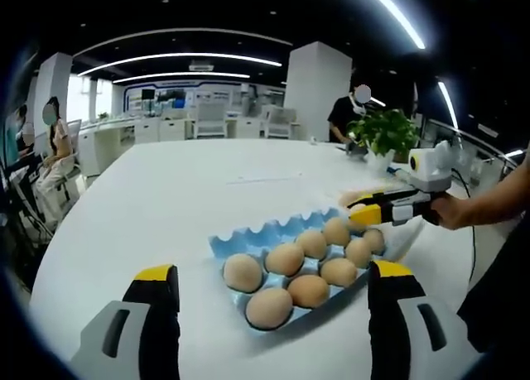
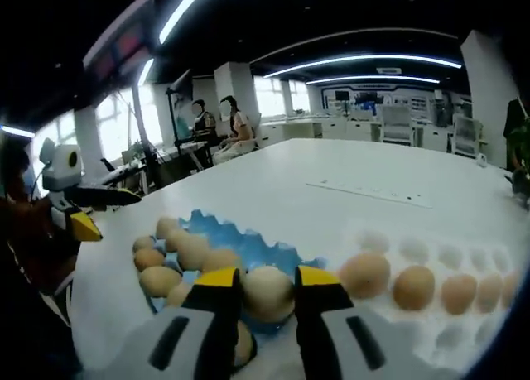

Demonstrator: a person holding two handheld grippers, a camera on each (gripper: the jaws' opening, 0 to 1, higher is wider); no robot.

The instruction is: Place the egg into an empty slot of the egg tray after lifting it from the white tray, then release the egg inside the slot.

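Egg [image 2: 267, 293] clamped between right hand-held gripper [image 2: 267, 287] jaws, over blue egg tray [image 2: 248, 243] (left hand-held gripper [image 1: 273, 282] spread wide)

Bare table [image 1: 166, 214] lies open around the egg tray [image 1: 228, 246], whose slots look mostly egg-filled.

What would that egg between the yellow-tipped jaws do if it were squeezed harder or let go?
The egg, gripped by the right gripper, looks smooth and rounded, so it could probably slip out. Its thin shell would likely crack under a harder squeeze. Released over the blue egg tray, it should settle in a cup; on the bare table it would likely roll.
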